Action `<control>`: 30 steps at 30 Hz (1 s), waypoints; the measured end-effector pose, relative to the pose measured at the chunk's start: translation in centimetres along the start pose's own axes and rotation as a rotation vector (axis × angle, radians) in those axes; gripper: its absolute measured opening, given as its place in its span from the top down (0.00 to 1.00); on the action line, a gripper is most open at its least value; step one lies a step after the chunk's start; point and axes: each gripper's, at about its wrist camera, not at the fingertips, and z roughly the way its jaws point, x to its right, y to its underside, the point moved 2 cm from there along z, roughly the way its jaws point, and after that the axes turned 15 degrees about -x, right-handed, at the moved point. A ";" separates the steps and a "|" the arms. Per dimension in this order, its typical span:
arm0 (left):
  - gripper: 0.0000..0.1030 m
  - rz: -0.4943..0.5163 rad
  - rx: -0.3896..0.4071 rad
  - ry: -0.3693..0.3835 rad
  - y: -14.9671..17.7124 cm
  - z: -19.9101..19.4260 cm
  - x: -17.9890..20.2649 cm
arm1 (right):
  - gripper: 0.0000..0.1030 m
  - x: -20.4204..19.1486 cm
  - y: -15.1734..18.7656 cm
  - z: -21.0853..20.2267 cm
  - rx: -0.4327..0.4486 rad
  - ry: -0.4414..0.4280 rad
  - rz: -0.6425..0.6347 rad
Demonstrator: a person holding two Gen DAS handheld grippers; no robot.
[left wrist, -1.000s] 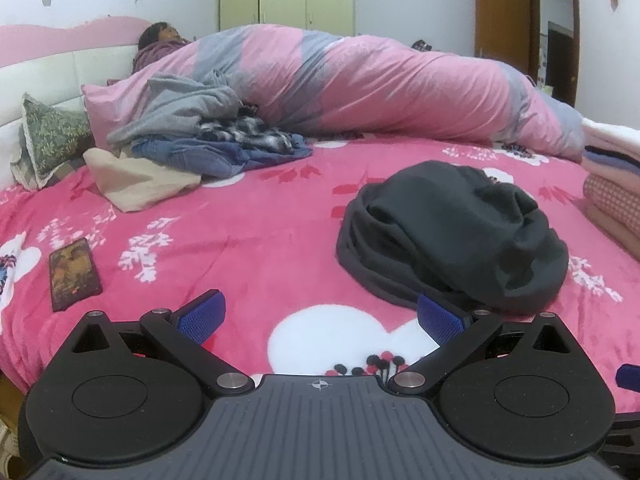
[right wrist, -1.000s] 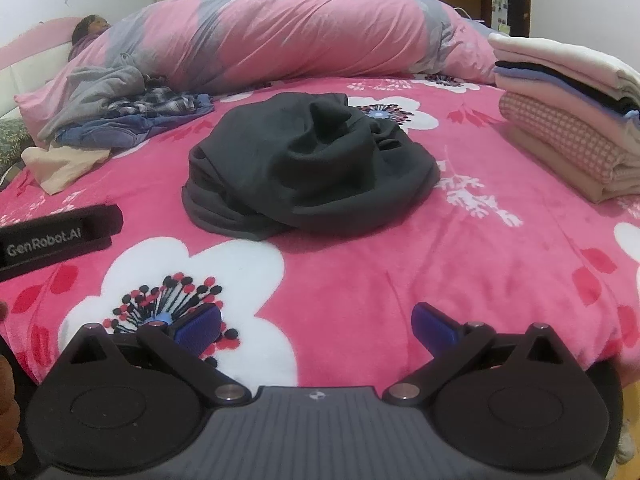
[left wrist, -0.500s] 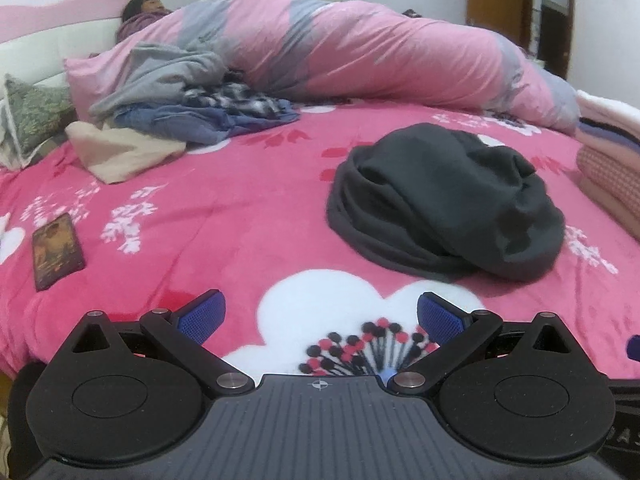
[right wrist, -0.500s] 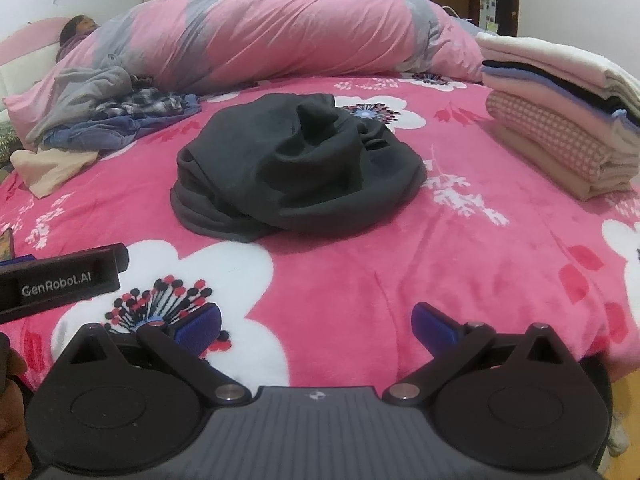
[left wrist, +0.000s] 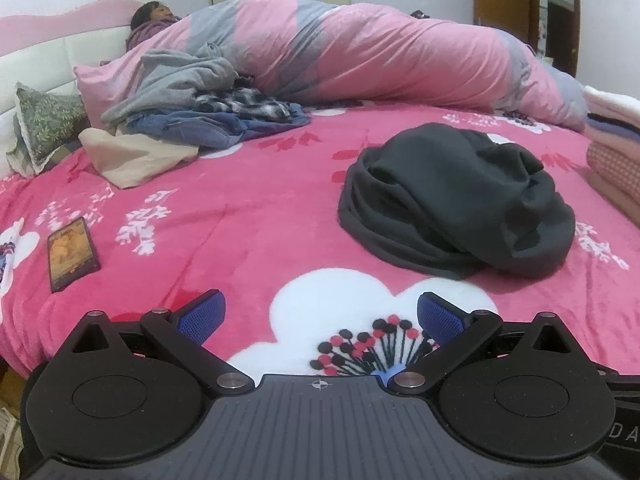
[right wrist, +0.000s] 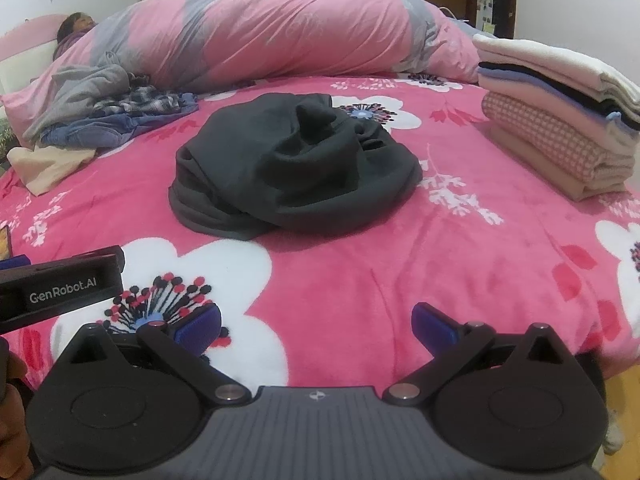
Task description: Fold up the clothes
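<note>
A crumpled dark grey garment (left wrist: 452,200) lies in a heap on the pink flowered bedspread (left wrist: 248,208); it also shows in the right wrist view (right wrist: 296,168). My left gripper (left wrist: 320,314) is open and empty, above the bed's near edge, short of the garment and to its left. My right gripper (right wrist: 316,322) is open and empty, near the front edge, with the garment straight ahead. The left gripper's body shows at the left of the right wrist view (right wrist: 60,284).
A pile of unfolded clothes (left wrist: 192,120) lies at the back left. A stack of folded clothes (right wrist: 560,120) stands at the right. A phone (left wrist: 72,252) lies on the left. A person sleeps under a pink duvet (left wrist: 360,52) along the back.
Both grippers have drawn back a little from the bed and shifted slightly; the garment looks a bit farther off. Both stay open and empty. The garment has not moved.
</note>
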 end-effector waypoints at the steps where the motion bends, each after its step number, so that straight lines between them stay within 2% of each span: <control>1: 0.00 0.000 0.001 0.000 0.0 0.0 0.0 | 0.00 0.0 0.0 0.0 0.001 0.001 -0.001; 30: 0.00 -0.002 -0.005 0.003 0.1 0.1 -0.1 | 0.00 -0.5 -0.1 -0.3 -0.003 0.011 -0.005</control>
